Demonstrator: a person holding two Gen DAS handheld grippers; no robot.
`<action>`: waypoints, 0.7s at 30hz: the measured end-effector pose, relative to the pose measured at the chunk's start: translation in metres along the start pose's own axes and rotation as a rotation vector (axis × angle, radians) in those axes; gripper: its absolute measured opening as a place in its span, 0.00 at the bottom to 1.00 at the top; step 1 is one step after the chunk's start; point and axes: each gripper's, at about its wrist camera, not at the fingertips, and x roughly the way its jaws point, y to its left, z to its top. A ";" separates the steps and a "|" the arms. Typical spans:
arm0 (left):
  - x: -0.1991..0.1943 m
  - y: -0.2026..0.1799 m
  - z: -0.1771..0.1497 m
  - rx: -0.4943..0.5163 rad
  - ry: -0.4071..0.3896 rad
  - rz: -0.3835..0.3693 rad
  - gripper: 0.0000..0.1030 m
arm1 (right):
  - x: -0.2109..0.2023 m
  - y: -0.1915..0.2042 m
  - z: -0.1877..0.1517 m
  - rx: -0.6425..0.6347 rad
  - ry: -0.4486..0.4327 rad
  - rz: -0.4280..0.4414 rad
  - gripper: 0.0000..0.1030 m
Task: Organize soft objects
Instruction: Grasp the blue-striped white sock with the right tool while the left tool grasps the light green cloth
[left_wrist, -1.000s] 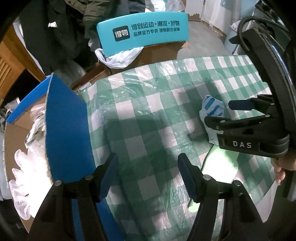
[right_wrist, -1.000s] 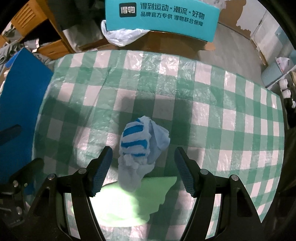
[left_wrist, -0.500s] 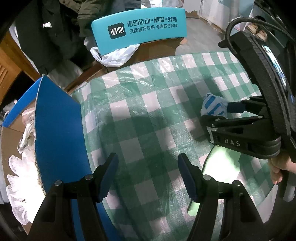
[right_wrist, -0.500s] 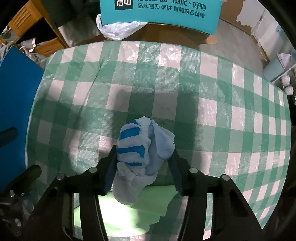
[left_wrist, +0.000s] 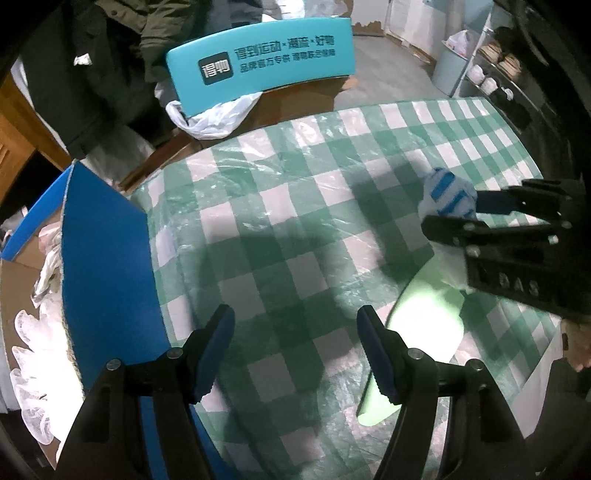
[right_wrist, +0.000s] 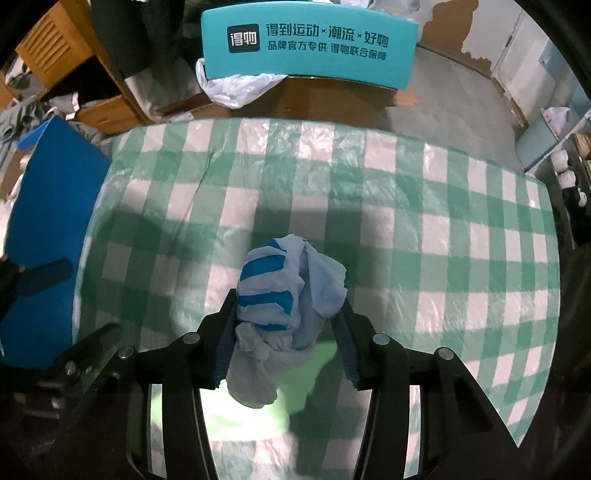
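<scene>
Right gripper (right_wrist: 284, 332) pinches the one striped cloth (right_wrist: 284, 295) between its pads, bunched so it lifts clear of the checked table (right_wrist: 406, 221); probably bound for the blue box (left_wrist: 107, 266) at left; left gripper (left_wrist: 295, 350) hangs spread and empty over the table; one green sheet (left_wrist: 424, 317) lies beneath.
</scene>
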 end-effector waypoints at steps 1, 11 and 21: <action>0.000 -0.002 0.000 0.003 0.002 -0.006 0.70 | -0.003 0.000 -0.006 -0.007 0.002 -0.008 0.46; 0.009 -0.038 -0.009 0.078 0.029 -0.055 0.75 | -0.019 -0.020 -0.044 0.007 0.024 -0.016 0.46; 0.028 -0.073 -0.013 0.158 0.076 -0.122 0.78 | -0.022 -0.046 -0.076 0.063 0.033 -0.001 0.46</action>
